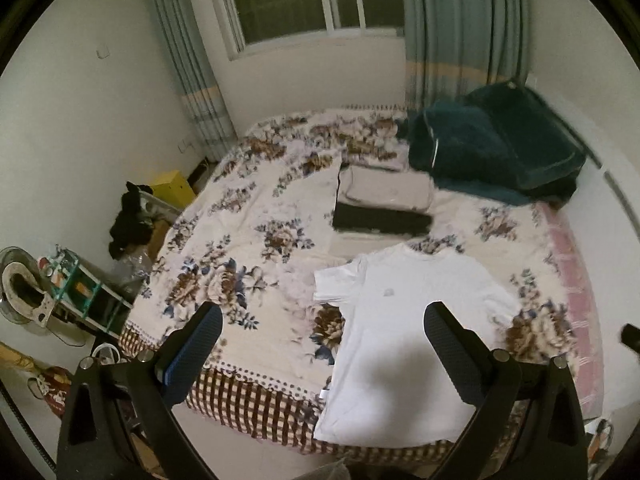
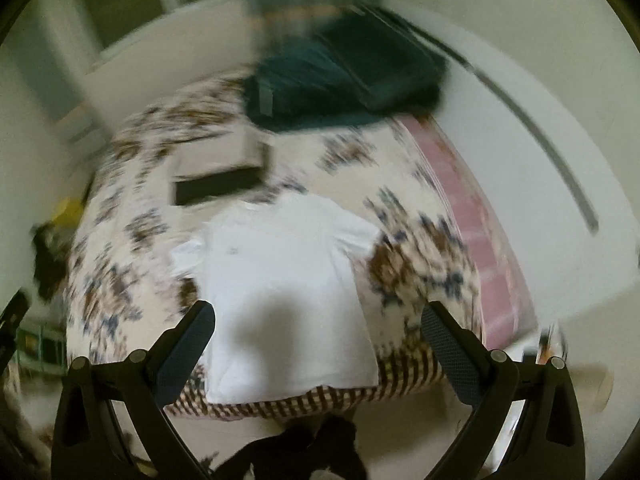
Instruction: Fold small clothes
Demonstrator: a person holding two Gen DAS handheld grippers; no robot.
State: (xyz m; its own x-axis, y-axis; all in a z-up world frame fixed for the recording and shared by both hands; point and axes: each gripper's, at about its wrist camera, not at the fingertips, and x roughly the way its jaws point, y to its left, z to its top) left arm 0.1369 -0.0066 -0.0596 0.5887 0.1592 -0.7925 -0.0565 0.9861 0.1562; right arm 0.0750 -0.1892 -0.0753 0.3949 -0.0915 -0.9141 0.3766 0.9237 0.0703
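A white T-shirt (image 1: 404,320) lies spread flat near the foot of a floral bed (image 1: 240,220), hem hanging slightly over the edge. It also shows in the blurred right wrist view (image 2: 288,280). My left gripper (image 1: 322,320) is open and empty, held above the bed's foot, left of the shirt's middle. My right gripper (image 2: 318,320) is open and empty, above the shirt's lower half. A stack of folded clothes (image 1: 384,204), grey on black, lies beyond the shirt.
A dark green blanket and bag (image 1: 492,152) sit at the bed's far right. A shelf with clutter (image 1: 88,292), dark clothing (image 1: 128,220) and a yellow box (image 1: 174,188) stand left of the bed. The window and curtains are behind.
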